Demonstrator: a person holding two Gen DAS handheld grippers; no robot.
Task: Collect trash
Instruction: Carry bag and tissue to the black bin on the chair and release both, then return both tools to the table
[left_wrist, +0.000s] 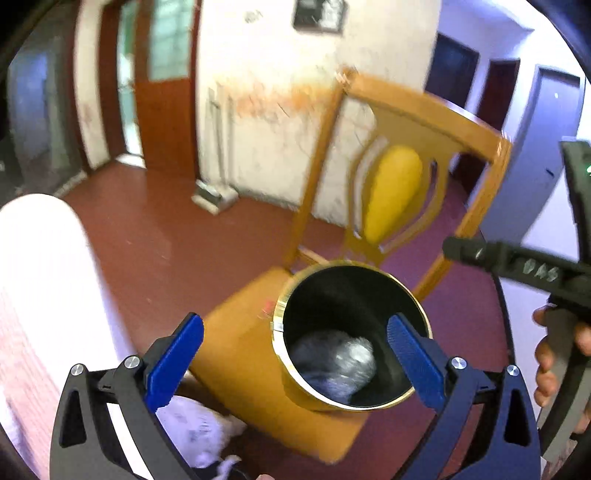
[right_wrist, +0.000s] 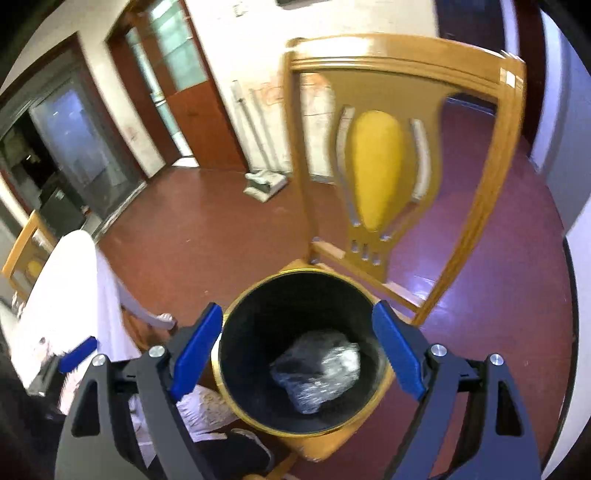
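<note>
A: Trash first: a crumpled wad of shiny plastic film (right_wrist: 317, 373), grey and silvery, lies at the bottom of the bin (left_wrist: 295, 384), toward five o'clock of the opening in the right wrist view. It looks light and springy, likely to uncurl rather than stay packed.

B: And the bin?

A: Round, black inside, with a thin gold rim and a smooth gold outer wall. It stands on the seat of a wooden chair (left_wrist: 236, 354), near the seat's front edge. The seat looks slick and varnished; the back has a yellow oval pad.

B: The grippers?

A: The left gripper (left_wrist: 295, 358) stands spread wide with nothing between its ribbed blue pads. The right gripper (right_wrist: 297, 354) is also released, its fingers straddling the bin's mouth from above without pressing on it, as far as the blur allows.

B: Risks?

A: A finger clipping the rim could slide or tip the bin off that glossy seat. The two grippers are close, the right one at three o'clock in the left view, so they could knock together. A white bag-like bundle (left_wrist: 195, 432) lies below the seat at seven o'clock; whether it is trash is unclear.
</note>
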